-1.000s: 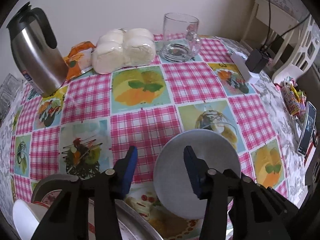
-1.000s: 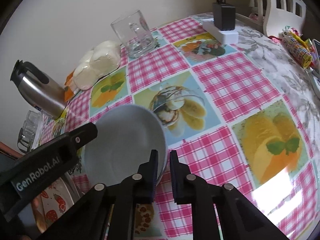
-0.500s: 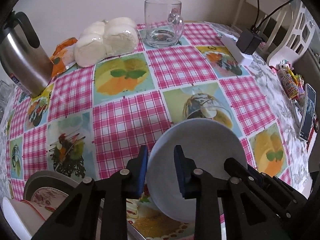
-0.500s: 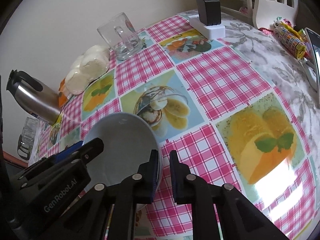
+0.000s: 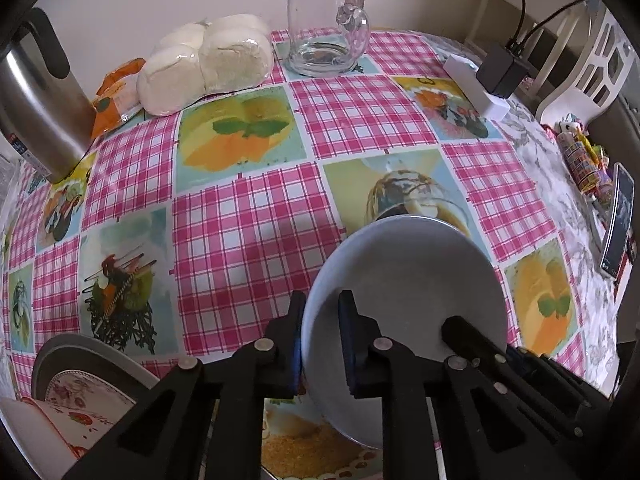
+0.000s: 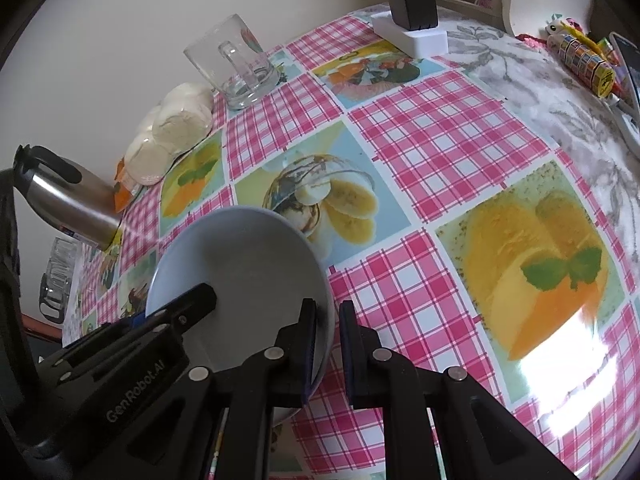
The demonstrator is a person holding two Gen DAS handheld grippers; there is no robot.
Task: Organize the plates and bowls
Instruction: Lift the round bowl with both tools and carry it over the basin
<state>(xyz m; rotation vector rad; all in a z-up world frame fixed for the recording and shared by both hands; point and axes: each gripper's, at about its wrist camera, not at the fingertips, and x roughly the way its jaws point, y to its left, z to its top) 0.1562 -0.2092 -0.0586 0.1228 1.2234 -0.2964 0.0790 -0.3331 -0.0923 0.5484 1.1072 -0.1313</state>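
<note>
Both claws, left [image 5: 322, 338] and right [image 6: 327, 346], pinch bowl [image 5: 404, 300] rims, lifted; next, carry it onto the plates [image 5: 76, 372] at the table's near-left corner.

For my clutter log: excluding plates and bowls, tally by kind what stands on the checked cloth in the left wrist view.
Glass mug: 1
Steel jug: 1
Food packs: 2 (bread rolls, orange packet)
Total: 4
</note>
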